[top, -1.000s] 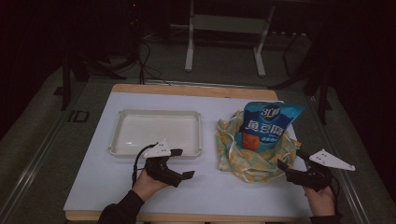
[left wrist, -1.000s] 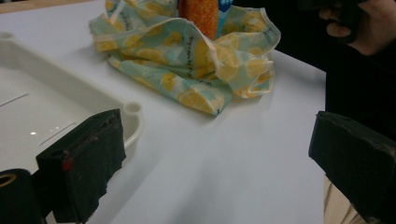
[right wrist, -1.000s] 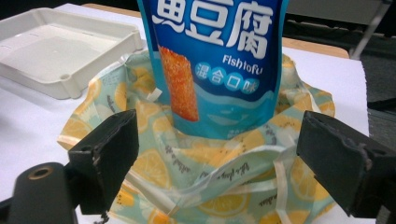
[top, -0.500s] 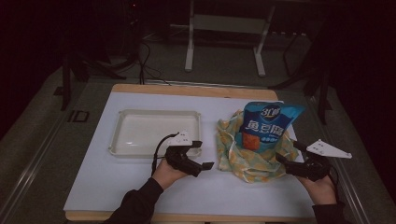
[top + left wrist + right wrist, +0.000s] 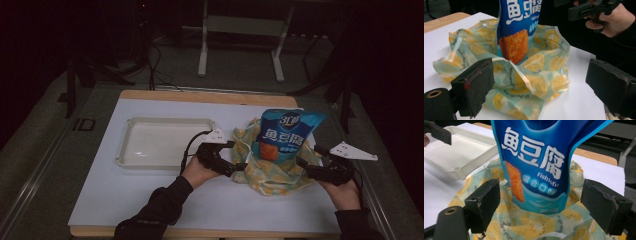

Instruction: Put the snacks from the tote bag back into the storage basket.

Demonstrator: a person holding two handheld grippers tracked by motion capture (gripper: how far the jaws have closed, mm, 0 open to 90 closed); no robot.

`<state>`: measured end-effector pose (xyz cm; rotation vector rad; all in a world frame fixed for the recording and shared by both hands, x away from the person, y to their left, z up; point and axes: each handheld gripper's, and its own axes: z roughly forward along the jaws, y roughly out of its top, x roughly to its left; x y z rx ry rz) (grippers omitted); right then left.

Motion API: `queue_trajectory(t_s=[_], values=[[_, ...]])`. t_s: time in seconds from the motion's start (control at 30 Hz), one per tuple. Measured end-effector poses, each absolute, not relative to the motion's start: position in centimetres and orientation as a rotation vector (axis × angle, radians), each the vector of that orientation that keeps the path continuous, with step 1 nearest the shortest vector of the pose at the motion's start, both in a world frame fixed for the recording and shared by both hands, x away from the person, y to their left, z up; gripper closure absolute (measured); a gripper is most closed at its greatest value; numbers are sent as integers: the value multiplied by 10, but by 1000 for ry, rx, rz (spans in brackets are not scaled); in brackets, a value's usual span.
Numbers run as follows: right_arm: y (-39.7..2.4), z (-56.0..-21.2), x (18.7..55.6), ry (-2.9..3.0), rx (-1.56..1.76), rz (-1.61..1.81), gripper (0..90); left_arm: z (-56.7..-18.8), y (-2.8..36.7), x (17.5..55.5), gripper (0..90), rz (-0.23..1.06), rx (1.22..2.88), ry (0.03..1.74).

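Snack pouch [image 5: 286,135] stands upright inside the lemon-print bag [image 5: 270,172] on the worktop [image 5: 110,200]. Left claw [image 5: 239,156] has advanced from beside the tray [image 5: 125,150] to the bag's edge, jaws open. Right claw [image 5: 306,161], open, flanks the other side. Both are positioned to grip the bag rim.

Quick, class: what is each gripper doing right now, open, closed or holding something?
Left gripper: open, holding nothing, jaws either side of the lemon-print bag's rim.
Right gripper: open, holding nothing, jaws spread before the blue snack pouch.
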<state>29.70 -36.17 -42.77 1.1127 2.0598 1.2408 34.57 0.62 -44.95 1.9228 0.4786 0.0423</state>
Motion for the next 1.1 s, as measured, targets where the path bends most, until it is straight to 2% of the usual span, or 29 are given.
queue_trajectory(t_s=[0.1,0.73,0.9,1.1], values=[[-363,-426,301,2064,1113,1247,193,-445,0,352,89,53,1925,469],[-373,-421,330,2077,1062,1274,222,-436,-43,383,167,76,1925,453],[-373,-418,338,2079,1059,1284,228,-438,-53,390,217,80,1924,458],[-377,-420,348,2113,1045,1329,304,-437,-61,399,325,94,1914,466]])
